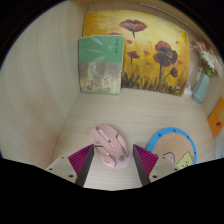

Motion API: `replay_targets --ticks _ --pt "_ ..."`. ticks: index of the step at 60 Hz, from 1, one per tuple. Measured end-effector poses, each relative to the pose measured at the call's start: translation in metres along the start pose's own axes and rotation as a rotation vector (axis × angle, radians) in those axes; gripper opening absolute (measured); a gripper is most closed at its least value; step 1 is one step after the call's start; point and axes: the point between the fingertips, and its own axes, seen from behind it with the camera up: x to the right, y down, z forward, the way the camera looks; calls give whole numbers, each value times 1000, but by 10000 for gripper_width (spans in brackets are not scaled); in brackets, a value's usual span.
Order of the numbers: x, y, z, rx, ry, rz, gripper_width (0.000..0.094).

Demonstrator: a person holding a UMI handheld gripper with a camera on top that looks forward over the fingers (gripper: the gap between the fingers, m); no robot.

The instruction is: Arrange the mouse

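Note:
A pink computer mouse (109,145) lies on the light wooden table (90,115), angled a little to the left. My gripper (112,160) is around its near end: the left finger (81,160) and the right finger (142,162) stand wide apart with their magenta pads facing in. The rear of the mouse sits between the fingertips with a gap on each side. The mouse rests on the table. The fingers are open.
A blue-rimmed round plate (177,148) lies just right of the right finger. At the back stand a flower painting (140,55) and a greenish picture (101,64) leaning on the wall. A pale blue cup (204,85) is far right.

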Motion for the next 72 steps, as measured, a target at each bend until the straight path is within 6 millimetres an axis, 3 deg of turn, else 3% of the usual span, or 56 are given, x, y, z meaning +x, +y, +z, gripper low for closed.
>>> replay_targets --ticks 8,17,23,29,38,49,53,56,60,67,72 --pt "14 -26 19 3 44 16 775" --pt "29 -41 36 -9 59 70 768" --pt "31 -42 41 -19 28 104 739" --pt "27 -36 45 -27 -5 133 623" --pt "30 -38 44 -8 18 154 558" --pt "31 -36 44 -3 37 198 397" --pt "29 -37 40 -34 19 162 398" --pt "30 -55 27 -7 7 145 399" --pt "39 -93 -4 64 -9 129 401" --pt "75 -174 -67 208 2 67 402" --pt "108 -217 -111 301 24 29 401"
